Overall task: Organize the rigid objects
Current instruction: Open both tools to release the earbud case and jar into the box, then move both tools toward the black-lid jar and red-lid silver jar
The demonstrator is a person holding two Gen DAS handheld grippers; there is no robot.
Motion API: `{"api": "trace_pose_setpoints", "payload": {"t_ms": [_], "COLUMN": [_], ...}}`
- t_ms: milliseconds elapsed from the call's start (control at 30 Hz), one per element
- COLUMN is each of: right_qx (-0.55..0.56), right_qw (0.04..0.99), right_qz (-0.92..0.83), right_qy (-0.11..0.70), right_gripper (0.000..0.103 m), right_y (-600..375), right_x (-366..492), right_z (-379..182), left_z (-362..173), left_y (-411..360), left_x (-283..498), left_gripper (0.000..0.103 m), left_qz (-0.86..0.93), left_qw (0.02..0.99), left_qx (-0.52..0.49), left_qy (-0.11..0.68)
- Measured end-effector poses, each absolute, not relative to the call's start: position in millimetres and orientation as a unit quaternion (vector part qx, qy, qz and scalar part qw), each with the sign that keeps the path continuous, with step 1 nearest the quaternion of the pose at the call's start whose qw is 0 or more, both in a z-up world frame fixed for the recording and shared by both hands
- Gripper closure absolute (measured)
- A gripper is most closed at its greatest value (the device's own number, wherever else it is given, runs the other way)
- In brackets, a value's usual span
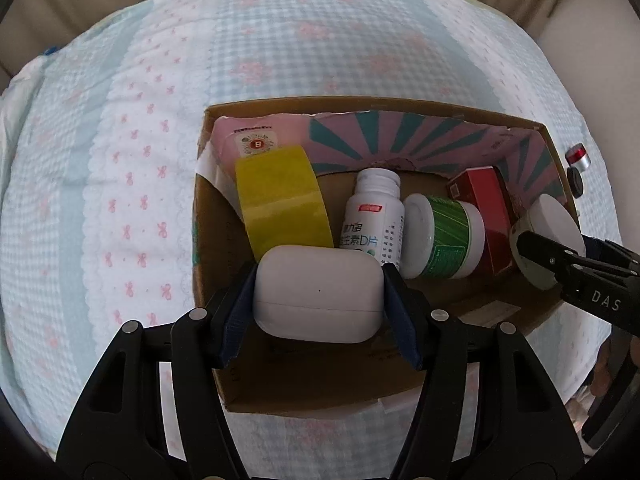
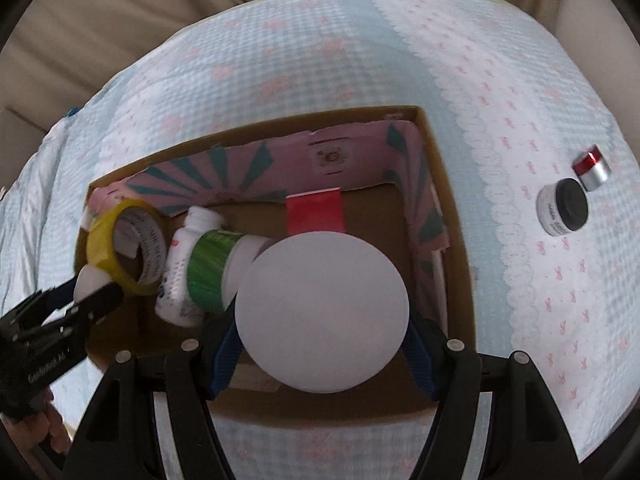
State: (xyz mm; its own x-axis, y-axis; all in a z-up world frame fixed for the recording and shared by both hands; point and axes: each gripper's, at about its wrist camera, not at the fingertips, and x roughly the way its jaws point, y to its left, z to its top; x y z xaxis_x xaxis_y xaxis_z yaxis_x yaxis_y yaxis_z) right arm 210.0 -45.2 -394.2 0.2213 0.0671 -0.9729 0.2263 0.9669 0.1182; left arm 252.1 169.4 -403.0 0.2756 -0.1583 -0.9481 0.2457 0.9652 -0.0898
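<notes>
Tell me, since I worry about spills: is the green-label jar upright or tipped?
Tipped. The green-label jar lies on its side in the box, lid on, beside the white bottle.

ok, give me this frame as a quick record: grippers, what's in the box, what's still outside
left gripper: shut on white case, over the box
right gripper: shut on round white lid, over the box
box: cardboard, open top, on the bedspread
in box: yellow tape, white bottle, green jar, red carton
outside box: black-lidded jar, red-and-silver cap
</notes>
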Motion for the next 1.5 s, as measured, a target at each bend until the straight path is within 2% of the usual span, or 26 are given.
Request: {"api": "trace_pose_setpoints", "payload": {"t_ms": [33, 67, 100, 133, 400, 733, 967, 1267, 1500], "right_qx": [0.116, 0.118, 0.117, 0.114, 0.092, 0.089, 0.084, 0.061, 0.065], "right_qw": [0.773, 0.780, 0.789, 0.798, 0.807, 0.818, 0.828, 0.843, 0.849], "right_qz": [-0.054, -0.055, -0.057, -0.058, -0.045, -0.051, -0.039, -0.034, -0.044], "right_qy": [0.622, 0.612, 0.600, 0.589, 0.581, 0.566, 0.553, 0.533, 0.522], "right_gripper": [0.033, 0.014, 0.003, 0.000, 0.000, 0.000, 0.000, 0.000, 0.000], "right_y": [-45, -47, -48, -49, -50, -43, -36, -31, -46], "right_x": [209, 207, 205, 204, 192, 185, 175, 150, 128], "right_z": [-395, -392, -389, -385, -383, -364, -326, -248, -203], "left_z": [-402, -403, -403, -403, -404, -378, -334, -255, -203], "left_y": [169, 168, 168, 167, 171, 181, 185, 188, 164], "left_x": [251, 251, 250, 249, 238, 230, 210, 166, 139], "left_gripper": [0.033, 0.003, 0.000, 0.000, 0.000, 0.000, 0.000, 0.000, 0.000], "left_qz": [-0.136, -0.143, -0.146, -0.150, -0.151, -0.144, -0.125, -0.098, -0.093], "left_qw": [0.798, 0.795, 0.795, 0.796, 0.793, 0.810, 0.830, 0.855, 0.883], "left_qx": [0.033, 0.030, 0.031, 0.032, 0.032, 0.022, 0.027, 0.033, 0.039], "left_qy": [0.587, 0.588, 0.588, 0.585, 0.590, 0.568, 0.543, 0.508, 0.459]}}
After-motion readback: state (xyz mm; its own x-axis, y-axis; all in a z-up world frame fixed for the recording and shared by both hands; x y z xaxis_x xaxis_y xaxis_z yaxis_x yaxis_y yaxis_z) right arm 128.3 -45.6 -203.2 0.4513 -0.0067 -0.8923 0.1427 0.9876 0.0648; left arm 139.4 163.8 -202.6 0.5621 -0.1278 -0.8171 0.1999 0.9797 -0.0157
